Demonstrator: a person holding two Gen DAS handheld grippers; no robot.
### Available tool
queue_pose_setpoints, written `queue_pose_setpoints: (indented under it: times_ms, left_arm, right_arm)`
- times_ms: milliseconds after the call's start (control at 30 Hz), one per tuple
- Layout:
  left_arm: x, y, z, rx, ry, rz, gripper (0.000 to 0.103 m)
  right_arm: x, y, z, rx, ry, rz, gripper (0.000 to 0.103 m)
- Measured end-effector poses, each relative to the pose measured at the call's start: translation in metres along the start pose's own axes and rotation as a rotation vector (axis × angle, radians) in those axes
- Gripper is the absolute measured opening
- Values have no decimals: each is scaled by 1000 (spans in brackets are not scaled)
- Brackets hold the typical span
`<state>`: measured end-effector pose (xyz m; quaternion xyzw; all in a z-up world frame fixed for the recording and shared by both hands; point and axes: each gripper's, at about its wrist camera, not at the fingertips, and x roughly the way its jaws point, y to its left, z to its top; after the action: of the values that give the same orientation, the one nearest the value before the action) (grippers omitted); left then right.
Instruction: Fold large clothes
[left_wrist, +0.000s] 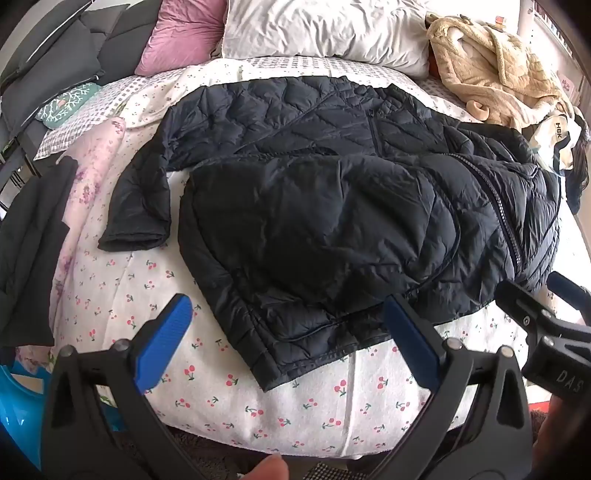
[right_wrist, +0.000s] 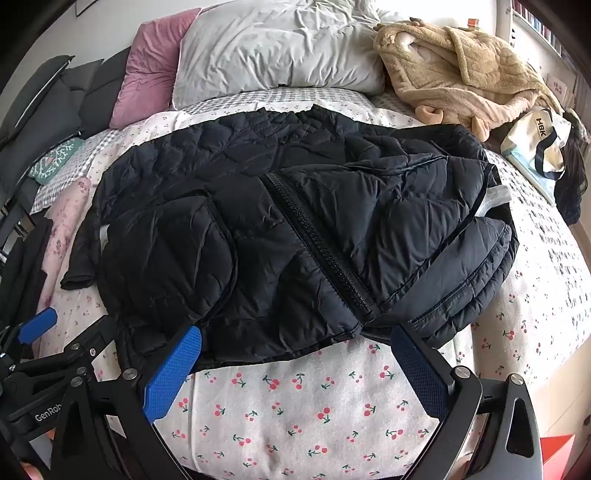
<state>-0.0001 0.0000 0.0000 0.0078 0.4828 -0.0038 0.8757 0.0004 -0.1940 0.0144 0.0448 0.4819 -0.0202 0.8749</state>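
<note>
Bedspread (right_wrist: 295, 406) bears jacket (right_wrist: 295, 229); both hand-held grippers angle downward, jaws wide.

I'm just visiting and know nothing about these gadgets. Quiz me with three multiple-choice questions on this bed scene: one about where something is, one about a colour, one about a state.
1. Where does the black jacket lie?
A. on the cherry-print sheet
B. on a chair
C. on the floor

2. What colour are the pads on the gripper fingers?
A. red
B. blue
C. yellow

3. How does the right gripper stand?
A. shut on a sleeve
B. shut on nothing
C. open, holding nothing

Answers:
1. A, the jacket is spread across the sheet below the white pillow.
2. B, both views show blue pads.
3. C, its fingers stand wide apart at the jacket's near hem, nothing clamped between them; the left gripper stands likewise.
</note>
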Motion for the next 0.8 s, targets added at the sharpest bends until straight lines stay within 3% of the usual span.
queue_pose_setpoints:
  times_ms: [800]
  left_arm:
    - [0,0,0,-1,-1,0,102]
  right_arm:
    - [2,-1,0,-3,3,-1,103]
